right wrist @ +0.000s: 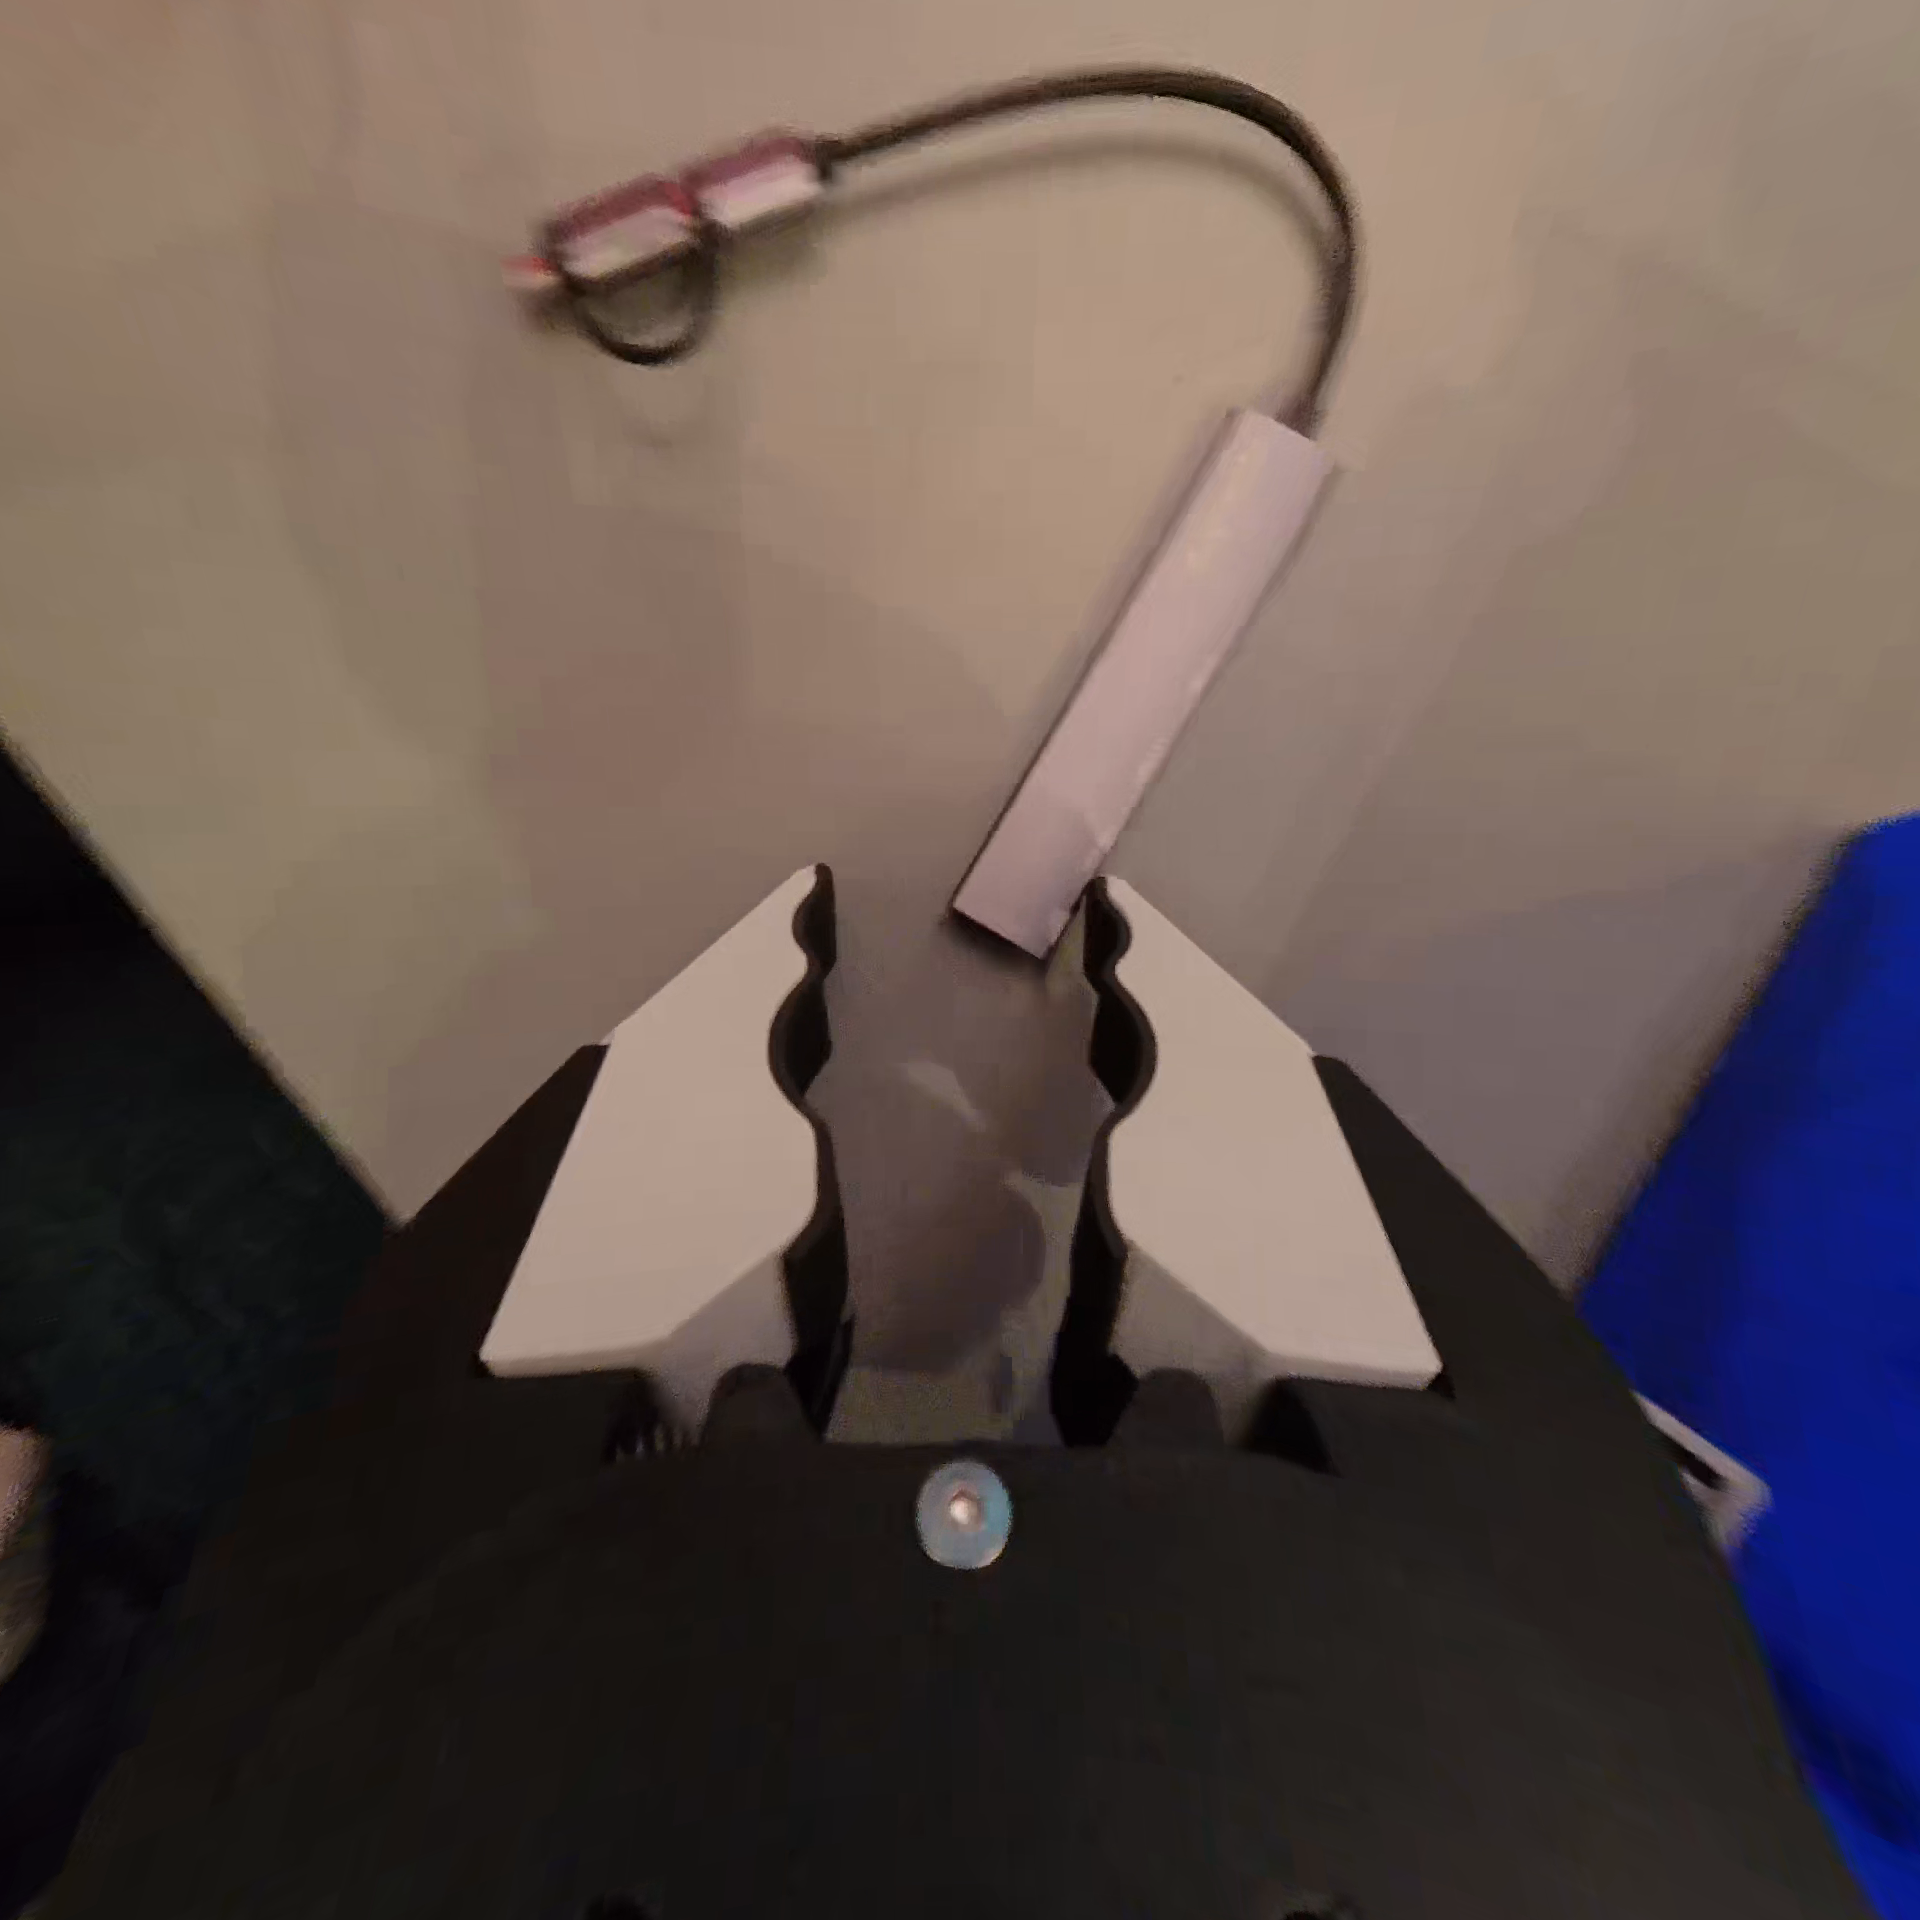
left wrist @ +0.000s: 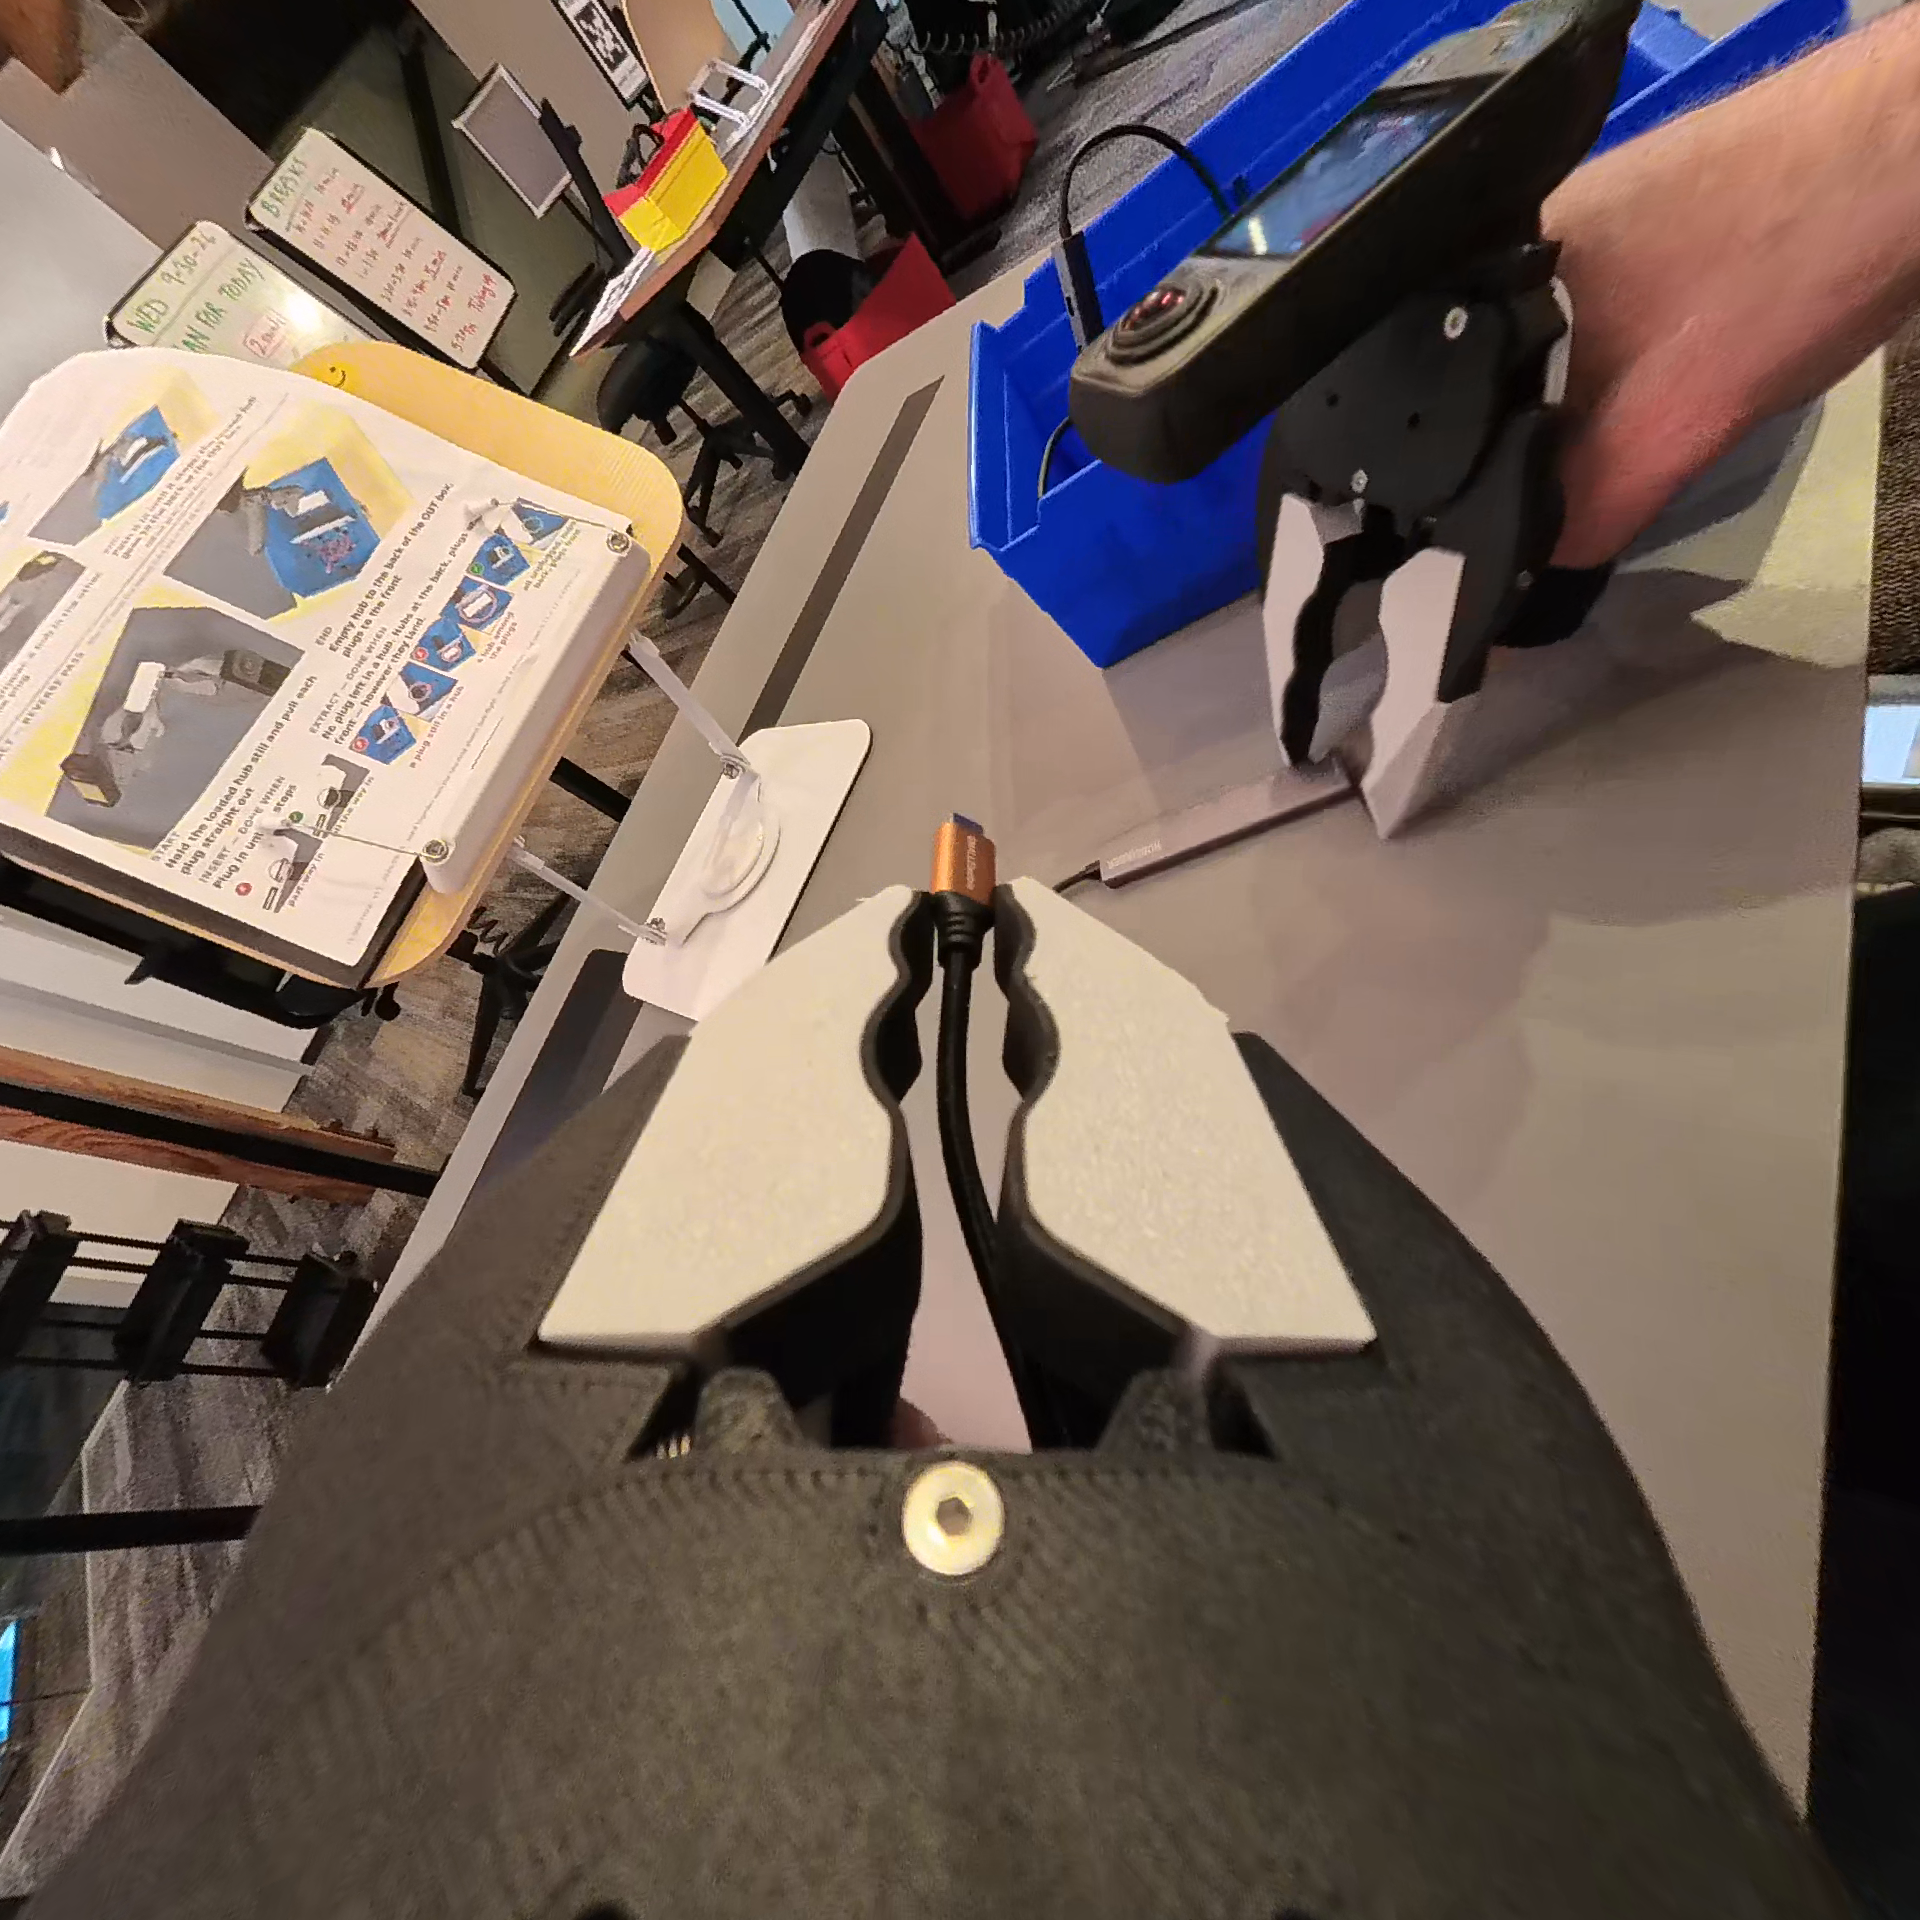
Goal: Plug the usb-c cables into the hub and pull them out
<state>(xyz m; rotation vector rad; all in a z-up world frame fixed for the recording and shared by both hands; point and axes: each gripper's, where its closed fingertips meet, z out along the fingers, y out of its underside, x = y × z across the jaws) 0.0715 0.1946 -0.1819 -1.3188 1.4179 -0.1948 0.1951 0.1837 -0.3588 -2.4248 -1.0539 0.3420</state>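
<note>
My left gripper (left wrist: 961, 906) is shut on a black cable just behind its copper-coloured plug (left wrist: 962, 858), which sticks out past the fingertips above the grey table (left wrist: 1351, 1143). The slim grey hub (left wrist: 1226, 821) lies flat ahead and to the right of the plug, apart from it. My right gripper (left wrist: 1345, 784) stands tips-down at the hub's far end. In the right wrist view the right gripper (right wrist: 956, 899) is open, with the hub's (right wrist: 1153, 665) near end just between the fingertips, close to the right finger (right wrist: 1205, 1091). The hub's own black lead (right wrist: 1320, 208) curves to a blurred plug (right wrist: 675, 218).
A blue bin (left wrist: 1091, 540) stands on the table behind the right gripper and also shows in the right wrist view (right wrist: 1766, 1195). An instruction sheet on a stand (left wrist: 312, 644) and its white base (left wrist: 748, 862) sit at the table's left edge. A person's hand (left wrist: 1714, 312) holds the right gripper. Across from one pair of fingers to the other is roughly 20 centimetres.
</note>
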